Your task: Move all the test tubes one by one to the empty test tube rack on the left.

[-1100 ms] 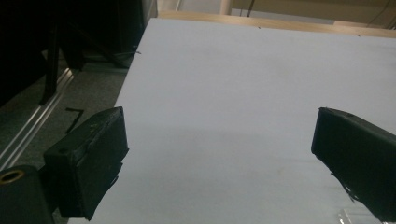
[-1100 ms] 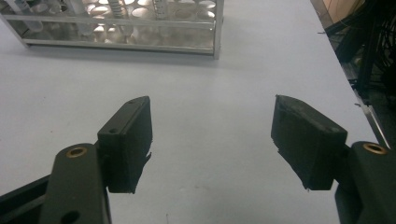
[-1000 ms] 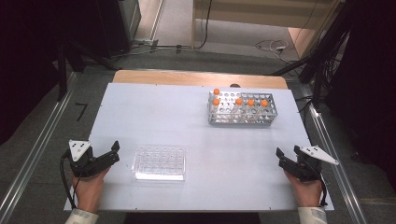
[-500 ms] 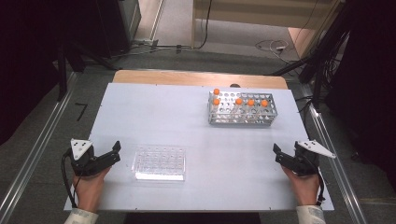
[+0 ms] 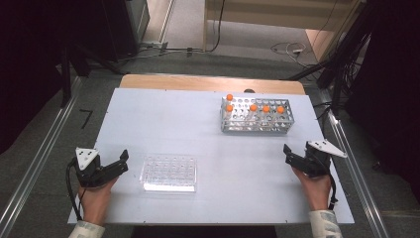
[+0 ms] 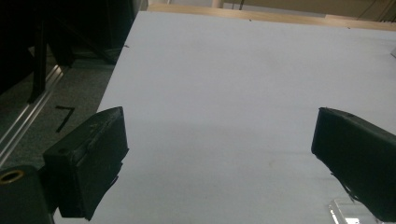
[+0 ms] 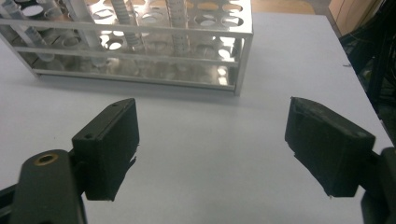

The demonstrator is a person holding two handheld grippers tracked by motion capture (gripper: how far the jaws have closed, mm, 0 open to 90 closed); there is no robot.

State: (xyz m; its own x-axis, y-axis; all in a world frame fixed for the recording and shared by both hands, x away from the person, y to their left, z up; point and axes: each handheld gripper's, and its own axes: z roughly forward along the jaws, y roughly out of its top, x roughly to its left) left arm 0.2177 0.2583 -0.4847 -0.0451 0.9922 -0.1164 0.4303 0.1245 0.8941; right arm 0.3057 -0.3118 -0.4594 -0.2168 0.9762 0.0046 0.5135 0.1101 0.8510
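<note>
A metal tube rack (image 5: 257, 118) stands at the back right of the white table (image 5: 163, 124), holding several orange-capped tubes (image 5: 253, 107). A clear well plate (image 5: 169, 173) lies near the front left. My left gripper (image 5: 121, 161) rests at the front left, just left of the plate, open and empty. In the left gripper view its jaws stand wide apart over bare table, with the plate's corner (image 6: 343, 212) at the lower right. My right gripper (image 5: 288, 154) sits open at the front right. In the right gripper view the rack (image 7: 140, 42) is just ahead of the gripper (image 7: 212, 144).
A wooden strip (image 5: 208, 83) runs along the table's far edge. Metal rails (image 5: 39, 158) flank the table on the floor at both sides. Cables (image 5: 287, 49) lie on the floor beyond. Dark equipment stands at the back left and right.
The right gripper has shifted slightly left and forward toward the rack. The left gripper has barely moved.
</note>
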